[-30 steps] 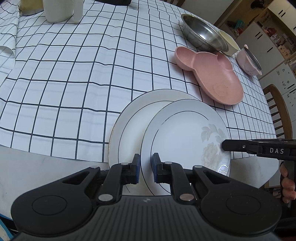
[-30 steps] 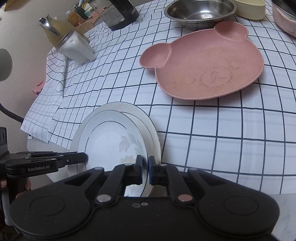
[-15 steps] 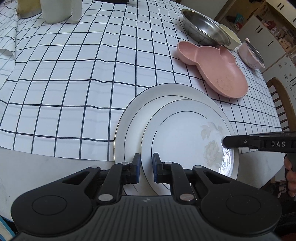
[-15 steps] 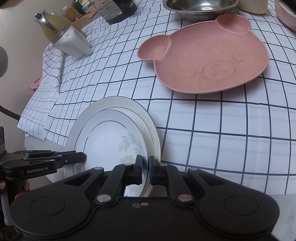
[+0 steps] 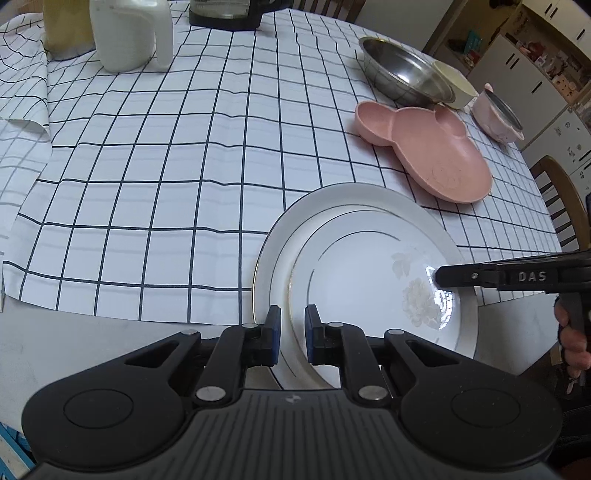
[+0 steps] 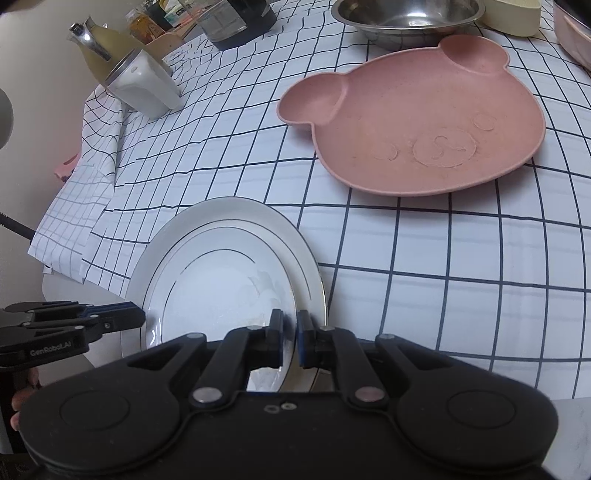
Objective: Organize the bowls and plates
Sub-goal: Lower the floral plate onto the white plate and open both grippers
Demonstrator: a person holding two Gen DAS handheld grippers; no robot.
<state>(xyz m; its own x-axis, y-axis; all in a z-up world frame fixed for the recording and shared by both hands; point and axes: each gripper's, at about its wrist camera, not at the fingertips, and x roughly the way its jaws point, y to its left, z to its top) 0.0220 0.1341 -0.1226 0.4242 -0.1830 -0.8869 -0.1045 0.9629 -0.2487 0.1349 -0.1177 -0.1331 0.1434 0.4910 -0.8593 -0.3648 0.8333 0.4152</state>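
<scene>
A small white plate with a flower print [image 5: 373, 291] [image 6: 218, 295] lies on a larger white plate [image 5: 280, 236] [image 6: 236, 210] at the table's near edge. My left gripper [image 5: 291, 334] is shut on the small plate's near rim. My right gripper [image 6: 289, 338] is shut on the same plate's opposite rim; its fingers [image 5: 465, 277] show in the left wrist view. A pink bear-shaped plate [image 5: 432, 155] [image 6: 424, 122] lies further back. A steel bowl [image 5: 402, 74] [image 6: 406, 18], a cream bowl [image 5: 458, 85] and a pink bowl [image 5: 498, 118] stand behind it.
The table has a white checked cloth [image 5: 166, 147]. A white jug [image 5: 125, 33] [image 6: 144, 88] and a dark kettle base [image 5: 229, 14] stand at the far side. A wooden chair [image 5: 561, 206] is at the right. The cloth's edge [image 5: 110, 314] hangs near me.
The small plate has shifted over the larger plate toward its middle, held by both grippers. Both cameras have moved a little nearer the table's middle.
</scene>
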